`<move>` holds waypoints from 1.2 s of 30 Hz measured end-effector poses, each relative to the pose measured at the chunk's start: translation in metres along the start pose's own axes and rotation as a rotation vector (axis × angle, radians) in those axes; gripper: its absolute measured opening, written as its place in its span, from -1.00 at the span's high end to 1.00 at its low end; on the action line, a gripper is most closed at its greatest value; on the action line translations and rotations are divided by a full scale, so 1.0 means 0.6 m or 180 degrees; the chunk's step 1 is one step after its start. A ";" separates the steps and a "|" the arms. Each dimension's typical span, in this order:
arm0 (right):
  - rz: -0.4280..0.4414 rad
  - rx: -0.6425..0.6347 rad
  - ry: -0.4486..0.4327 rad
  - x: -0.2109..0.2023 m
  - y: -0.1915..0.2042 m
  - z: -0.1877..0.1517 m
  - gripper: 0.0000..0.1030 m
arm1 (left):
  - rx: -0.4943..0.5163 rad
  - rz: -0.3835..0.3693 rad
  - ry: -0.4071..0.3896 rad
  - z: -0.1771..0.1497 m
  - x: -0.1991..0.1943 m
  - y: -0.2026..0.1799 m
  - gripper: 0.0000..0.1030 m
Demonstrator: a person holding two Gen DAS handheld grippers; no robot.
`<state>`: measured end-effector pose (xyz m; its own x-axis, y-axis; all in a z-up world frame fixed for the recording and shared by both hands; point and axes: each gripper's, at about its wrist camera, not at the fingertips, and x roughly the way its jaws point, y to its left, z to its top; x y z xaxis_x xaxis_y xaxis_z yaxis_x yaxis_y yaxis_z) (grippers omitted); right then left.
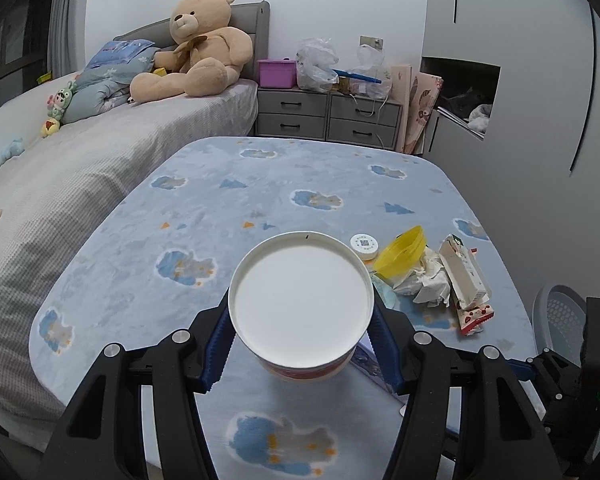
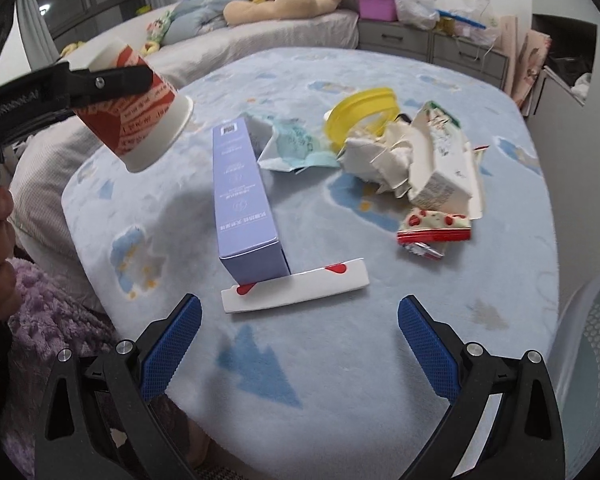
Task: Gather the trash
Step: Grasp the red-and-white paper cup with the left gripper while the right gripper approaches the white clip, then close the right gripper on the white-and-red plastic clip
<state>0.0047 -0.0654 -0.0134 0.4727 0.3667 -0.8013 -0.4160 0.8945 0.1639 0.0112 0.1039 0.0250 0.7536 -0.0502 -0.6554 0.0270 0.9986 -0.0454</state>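
Overhead, left tongs (image 1: 300,344) clamped on paper cup (image 1: 302,300); right tongs (image 2: 300,344) wide, empty.

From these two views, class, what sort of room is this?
Most likely a bedroom: a bed with a large teddy bear on it, and grey drawers beside it against the wall.

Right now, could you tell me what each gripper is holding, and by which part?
The left gripper holds the paper cup by its side wall just below the rim. The right gripper holds nothing; its fingers stand open.
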 end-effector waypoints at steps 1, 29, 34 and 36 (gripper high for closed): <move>-0.0005 -0.0020 0.0013 0.004 0.001 0.002 -0.88 | -0.0006 0.0003 0.0010 0.000 0.002 0.001 -0.14; -0.0226 -0.0199 0.0176 0.032 0.005 -0.001 -0.65 | 0.0021 -0.0041 0.0055 -0.005 0.014 -0.004 -0.14; -0.0323 -0.0091 0.0094 0.002 -0.010 -0.018 -0.65 | 0.0058 -0.0078 0.0051 -0.006 0.010 -0.016 -0.14; -0.0370 -0.0024 0.0029 -0.015 -0.020 -0.024 -0.65 | 0.0089 -0.0099 0.0044 -0.006 0.008 -0.025 -0.14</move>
<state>-0.0058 -0.0831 -0.0162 0.5109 0.2582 -0.8199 -0.3646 0.9289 0.0653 0.0120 0.0888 0.0198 0.7430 -0.0812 -0.6644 0.0687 0.9966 -0.0450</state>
